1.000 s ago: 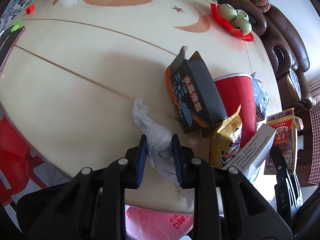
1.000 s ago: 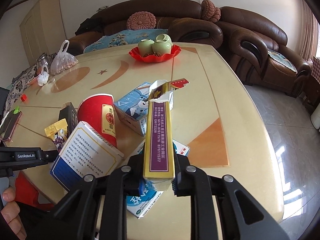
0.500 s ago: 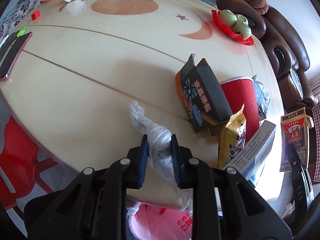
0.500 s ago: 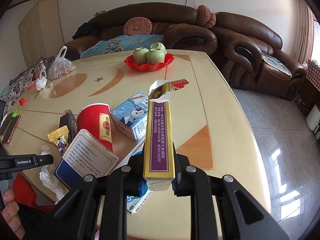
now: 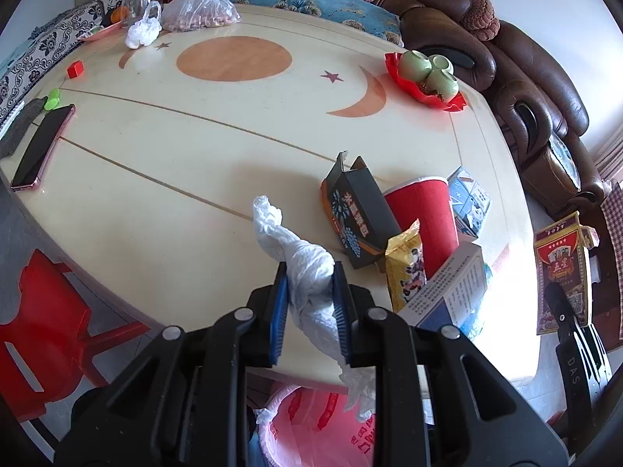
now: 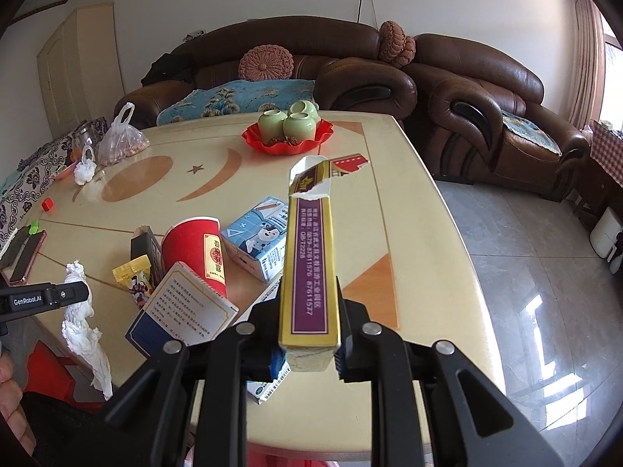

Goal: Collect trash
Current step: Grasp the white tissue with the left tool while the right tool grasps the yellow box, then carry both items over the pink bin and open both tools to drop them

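Left tongs [image 5: 310, 278] clamp a twisted white tissue [image 5: 307, 268] between blue pads, held over the near edge of the tabletop [image 5: 194, 163], above a pink-lined trash bin [image 5: 311, 424]. Right tongs [image 6: 309, 311] grip a long gold-and-purple carton [image 6: 309, 260], torn end pointing away. Compared with a second ago, both have risen and drawn back, showing more of the tabletop. On it lie a red paper cup [image 5: 424, 210], a dark box [image 5: 354, 214], and a red tray of green cups [image 6: 288, 132]; brown sofas [image 6: 486, 89] stand beyond.
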Available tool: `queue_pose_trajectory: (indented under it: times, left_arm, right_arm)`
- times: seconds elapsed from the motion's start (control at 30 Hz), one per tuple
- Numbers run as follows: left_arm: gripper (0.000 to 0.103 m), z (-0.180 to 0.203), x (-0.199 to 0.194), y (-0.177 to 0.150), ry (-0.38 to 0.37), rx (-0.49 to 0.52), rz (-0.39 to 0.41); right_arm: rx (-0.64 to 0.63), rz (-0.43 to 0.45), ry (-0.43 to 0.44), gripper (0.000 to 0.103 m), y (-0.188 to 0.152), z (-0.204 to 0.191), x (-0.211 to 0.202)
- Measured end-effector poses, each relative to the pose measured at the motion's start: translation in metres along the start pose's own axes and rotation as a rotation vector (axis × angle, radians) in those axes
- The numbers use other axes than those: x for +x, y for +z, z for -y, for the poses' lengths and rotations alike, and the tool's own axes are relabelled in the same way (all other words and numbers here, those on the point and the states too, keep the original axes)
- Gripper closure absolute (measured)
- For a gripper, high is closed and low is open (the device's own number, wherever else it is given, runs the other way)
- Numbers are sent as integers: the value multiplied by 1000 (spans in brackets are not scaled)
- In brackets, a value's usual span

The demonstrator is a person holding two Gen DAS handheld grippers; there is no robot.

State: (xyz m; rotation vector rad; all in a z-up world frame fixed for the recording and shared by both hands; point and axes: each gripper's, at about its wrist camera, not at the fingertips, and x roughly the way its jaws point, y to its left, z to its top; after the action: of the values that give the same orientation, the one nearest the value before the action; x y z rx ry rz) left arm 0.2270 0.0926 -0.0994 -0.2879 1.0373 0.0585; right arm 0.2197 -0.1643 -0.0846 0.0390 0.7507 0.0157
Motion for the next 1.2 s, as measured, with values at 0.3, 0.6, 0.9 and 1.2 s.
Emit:
queue_pose_trajectory:
  times: [0.3,0.6,0.9,1.2]
  left_arm:
    - [81,10,-41,-18,6,61,62]
    - [81,20,-74,-49,2,134,90]
    - [81,27,-102,-81,-12,192,117]
    - [81,31,-111,-114,-23,242,113]
  right_arm:
    - [-5,38,-3,83,-7,2,-48]
    - [-11,48,11,83,-27,-2,-92]
    - [-20,62,14,83,-48,-4,-127]
    - [-40,55,10,83,-74,-2,-152]
